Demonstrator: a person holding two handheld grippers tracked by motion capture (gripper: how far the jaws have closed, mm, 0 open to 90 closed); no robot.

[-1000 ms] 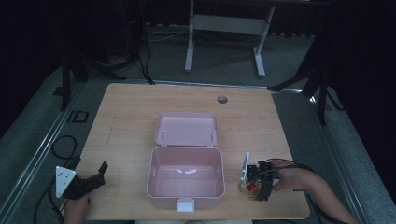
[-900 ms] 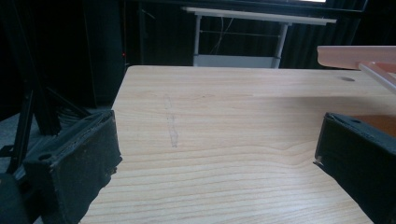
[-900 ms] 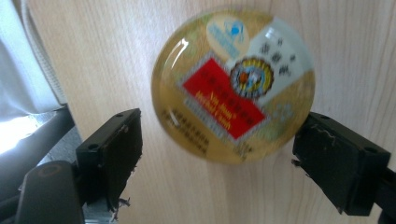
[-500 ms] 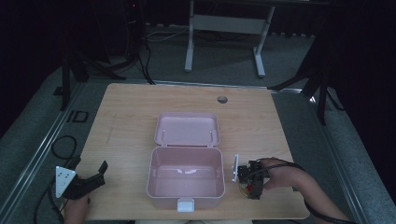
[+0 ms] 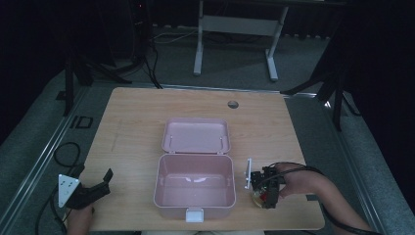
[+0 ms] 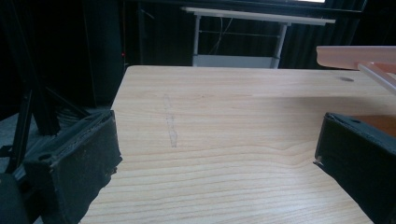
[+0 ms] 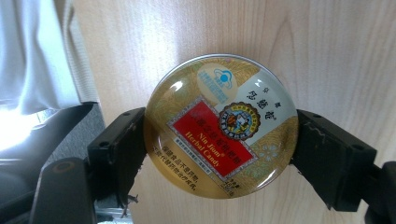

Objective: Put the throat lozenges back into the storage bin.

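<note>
Two tongs are working this bench [image 5: 147,112]. At lower left of the high view, the left tongs [image 5: 93,188] are sitting released and idle, grasping nothing. At centre, the pink box [image 5: 195,196] is lying open, lid flat behind it. At lower right, the right tongs [image 5: 268,195] are grasping a round candy tin [image 7: 222,126] across its width, just beside the box's right wall; the box is lying to their left.
</note>
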